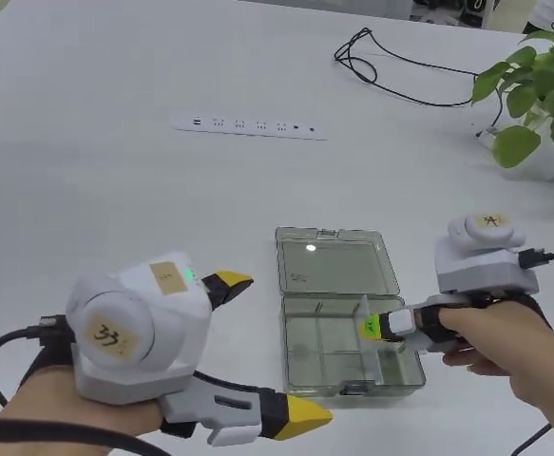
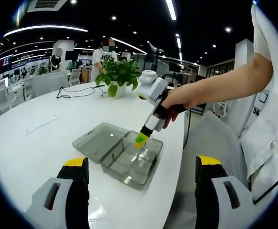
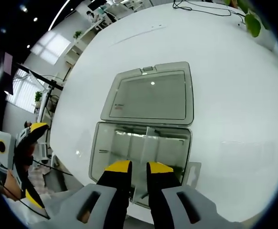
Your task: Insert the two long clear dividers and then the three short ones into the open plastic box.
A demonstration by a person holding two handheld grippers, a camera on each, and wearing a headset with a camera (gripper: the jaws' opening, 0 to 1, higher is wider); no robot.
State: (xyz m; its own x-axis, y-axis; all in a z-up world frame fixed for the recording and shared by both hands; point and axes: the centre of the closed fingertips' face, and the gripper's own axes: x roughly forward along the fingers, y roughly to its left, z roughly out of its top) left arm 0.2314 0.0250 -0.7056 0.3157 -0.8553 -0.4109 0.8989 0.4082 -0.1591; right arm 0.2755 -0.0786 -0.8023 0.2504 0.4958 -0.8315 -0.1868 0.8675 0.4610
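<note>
Pinching a clear divider that runs up-frame inside the open box at lower centre, the right tongs sit nearest; the left tongs gape at lower left.

White table with open plastic box, power strip, black cable, potted plant.

Smoky-grey see-through box, white table, white left hand-held gripper with yellow-tipped black jaws.
</note>
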